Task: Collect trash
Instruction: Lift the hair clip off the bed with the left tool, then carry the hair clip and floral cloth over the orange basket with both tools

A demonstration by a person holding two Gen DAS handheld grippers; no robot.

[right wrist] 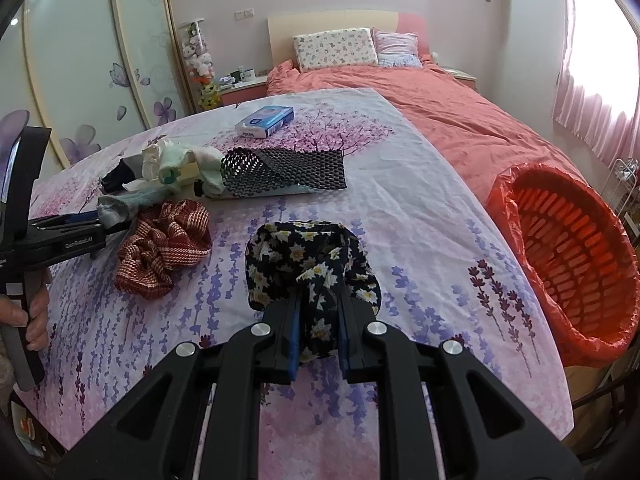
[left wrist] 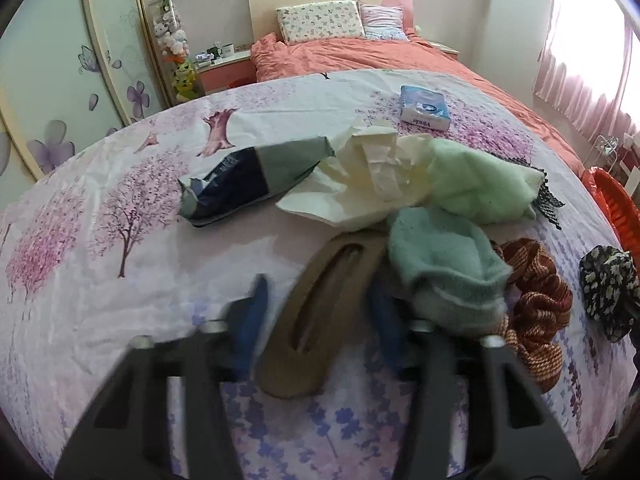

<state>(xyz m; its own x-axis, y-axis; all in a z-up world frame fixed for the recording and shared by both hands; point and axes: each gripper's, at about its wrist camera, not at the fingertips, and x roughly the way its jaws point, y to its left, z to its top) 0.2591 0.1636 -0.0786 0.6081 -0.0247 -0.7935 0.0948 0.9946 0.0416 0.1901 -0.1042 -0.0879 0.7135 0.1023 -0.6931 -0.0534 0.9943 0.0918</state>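
Observation:
My right gripper (right wrist: 318, 320) is shut on a black floral scrunchie (right wrist: 308, 264) on the flowered sheet; the scrunchie also shows in the left wrist view (left wrist: 608, 292). My left gripper (left wrist: 316, 308) is open, its jaws on either side of a tan shoe insole (left wrist: 316, 312). Ahead of it lie a crumpled dark snack bag (left wrist: 252, 180), crumpled white paper (left wrist: 368, 176), a teal sock (left wrist: 444, 276) and a pale green sock (left wrist: 480, 180). A red-lined orange trash basket (right wrist: 576, 256) stands at the right of the bed.
A red-brown scrunchie (right wrist: 164, 248) lies between the grippers. A black mesh sheet (right wrist: 280, 168) and a blue tissue pack (right wrist: 264, 120) lie farther back. A coral duvet (right wrist: 440, 120) and pillows (right wrist: 336, 48) fill the far end. Wardrobe doors (right wrist: 80, 80) stand at the left.

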